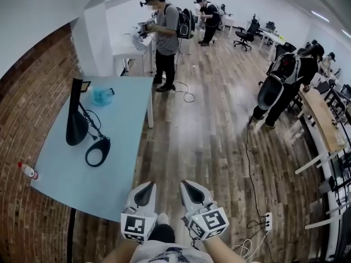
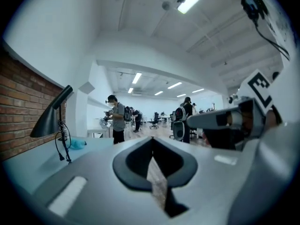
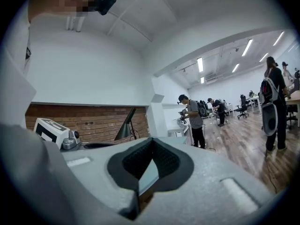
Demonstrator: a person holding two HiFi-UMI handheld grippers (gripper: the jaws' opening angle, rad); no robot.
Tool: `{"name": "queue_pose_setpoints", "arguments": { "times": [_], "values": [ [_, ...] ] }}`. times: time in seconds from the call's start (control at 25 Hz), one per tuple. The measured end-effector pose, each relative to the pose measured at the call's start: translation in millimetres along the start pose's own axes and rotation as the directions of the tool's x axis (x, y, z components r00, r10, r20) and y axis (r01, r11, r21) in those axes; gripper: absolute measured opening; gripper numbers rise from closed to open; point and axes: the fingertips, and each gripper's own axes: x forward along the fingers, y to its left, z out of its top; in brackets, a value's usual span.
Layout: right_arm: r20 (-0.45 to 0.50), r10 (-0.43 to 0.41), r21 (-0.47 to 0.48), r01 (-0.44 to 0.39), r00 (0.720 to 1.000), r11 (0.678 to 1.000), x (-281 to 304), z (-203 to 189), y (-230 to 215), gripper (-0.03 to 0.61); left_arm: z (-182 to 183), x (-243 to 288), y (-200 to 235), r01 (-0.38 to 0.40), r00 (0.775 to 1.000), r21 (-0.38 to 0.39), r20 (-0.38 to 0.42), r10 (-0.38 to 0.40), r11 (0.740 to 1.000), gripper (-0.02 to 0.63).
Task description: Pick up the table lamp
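Note:
The black table lamp [image 1: 77, 119] stands on the pale blue table [image 1: 126, 163] at the left, by the brick wall, its cone shade up and its ring-shaped base [image 1: 98, 151] nearer me. My left gripper [image 1: 148, 187] and right gripper [image 1: 187, 185] hover side by side over the wooden floor off the table's near right corner, both shut and empty, well short of the lamp. In the left gripper view the lamp [image 2: 49, 118] is far left of the left gripper [image 2: 152, 140]. The right gripper view shows the lamp [image 3: 125, 126] beyond the right gripper [image 3: 151, 142].
A teal object [image 1: 102, 96] lies behind the lamp and a small bottle [image 1: 27, 170] at the table's left edge. People stand further off [image 1: 164, 37], one bending [image 1: 285, 86]. A cable [image 1: 186, 95] and a power strip [image 1: 267, 221] lie on the floor.

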Motion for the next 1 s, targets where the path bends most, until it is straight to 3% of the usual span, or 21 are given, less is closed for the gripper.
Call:
{"name": "queue_pose_setpoints", "arguments": {
  "times": [0.28, 0.56, 0.76, 1.0],
  "values": [
    [-0.028, 0.142, -0.04, -0.143, 0.99, 0.989, 118.2, 17.7, 11.5, -0.002, 4.3, 43.6, 98.6, -0.118, 0.993, -0.037, 0.011, 0.118, 0.992, -0.009],
    [-0.061, 0.278, -0.033, -0.28, 0.959, 0.959, 198.1, 14.8, 42.5, -0.002, -6.0, 39.0, 175.7, -0.264, 0.965, -0.072, -0.008, 0.264, 0.962, -0.009],
    [-0.076, 0.407, -0.027, -0.41, 0.91, 0.912, 248.1, 12.5, 66.7, -0.002, -13.0, 34.3, 217.6, -0.387, 0.922, -0.109, -0.034, 0.386, 0.916, -0.009],
    [-0.103, 0.572, -0.011, -0.576, 0.814, 0.818, 326.2, 12.1, 80.6, -0.002, -20.8, 46.3, 274.8, -0.544, 0.839, -0.109, -0.067, 0.54, 0.832, -0.009]
  ]
}}
